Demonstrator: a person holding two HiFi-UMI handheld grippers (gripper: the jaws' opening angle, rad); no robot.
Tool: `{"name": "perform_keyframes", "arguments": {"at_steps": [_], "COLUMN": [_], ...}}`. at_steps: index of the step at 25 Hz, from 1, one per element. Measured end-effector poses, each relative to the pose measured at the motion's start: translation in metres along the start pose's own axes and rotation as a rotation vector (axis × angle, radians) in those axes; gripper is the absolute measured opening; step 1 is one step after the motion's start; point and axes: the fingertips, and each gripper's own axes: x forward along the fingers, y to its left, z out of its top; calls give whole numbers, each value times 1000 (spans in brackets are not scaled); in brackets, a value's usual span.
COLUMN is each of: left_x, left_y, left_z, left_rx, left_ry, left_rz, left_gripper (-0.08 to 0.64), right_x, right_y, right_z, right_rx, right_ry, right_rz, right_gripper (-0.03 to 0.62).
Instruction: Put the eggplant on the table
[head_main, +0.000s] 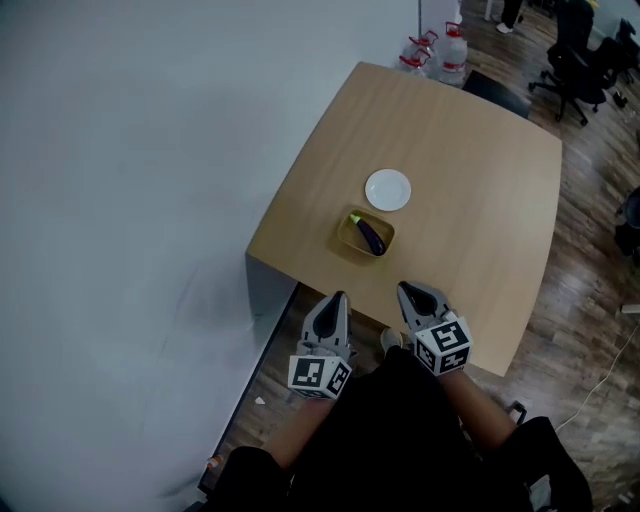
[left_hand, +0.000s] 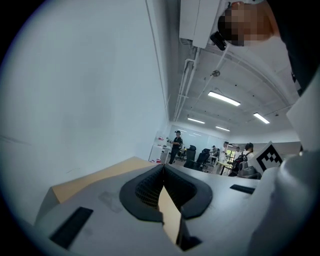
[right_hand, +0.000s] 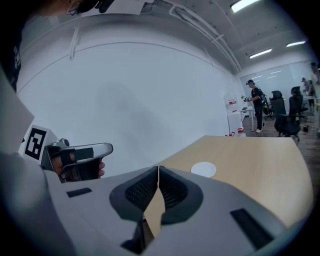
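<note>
The eggplant (head_main: 372, 237) lies in a small yellow dish (head_main: 346, 231) on the wooden surface (head_main: 470, 180), toward the near edge, its dark purple body running diagonally with the green stem end at the upper left. It looks small and light, probably a toy or a slim fruit, with a smooth, glossy skin that could slip under hard pads. The best hold is likely across the thick middle of the body, squeezed gently, with the lift going straight up so the dish rim is cleared and the dish does not come along.

Just beyond the dish sits a round white plate (head_main: 388, 189), near it but apart. The surface around both is bare wood, which leaves room to set the eggplant down. Water bottles (head_main: 452, 45) stand past the far corner and office chairs (head_main: 580, 60) further off, none in the way.

The left claw (head_main: 338, 299) and right claw (head_main: 408, 292) hang side by side just off the near edge, well short of the dish. Each is pressed together with nothing between its jaws, so one must spread before reaching in.
</note>
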Motion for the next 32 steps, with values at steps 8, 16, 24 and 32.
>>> {"name": "perform_keyframes", "arguments": {"at_steps": [8,16,24,32], "left_x": [-55,-117,-148,-166], "left_y": [-18,-6,-16,-31], "left_z": [14,21,16,21], "left_rx": [10,31,43,52], "left_ry": [-6,44,37,29], "left_rz": [-162,-252,-392,-427], "left_gripper": [14,15,15,15], "right_x": [-36,-81,-115,-132], "right_y": [72,146,175,192], "right_z": [-4,1,-27,-24], "right_rx": [-8,-45,-26,-37], "right_ry": [-31,-111,-134,-170], "right_rz": [-90,-305,-492,-520], "right_gripper": [60,60,60,60]}}
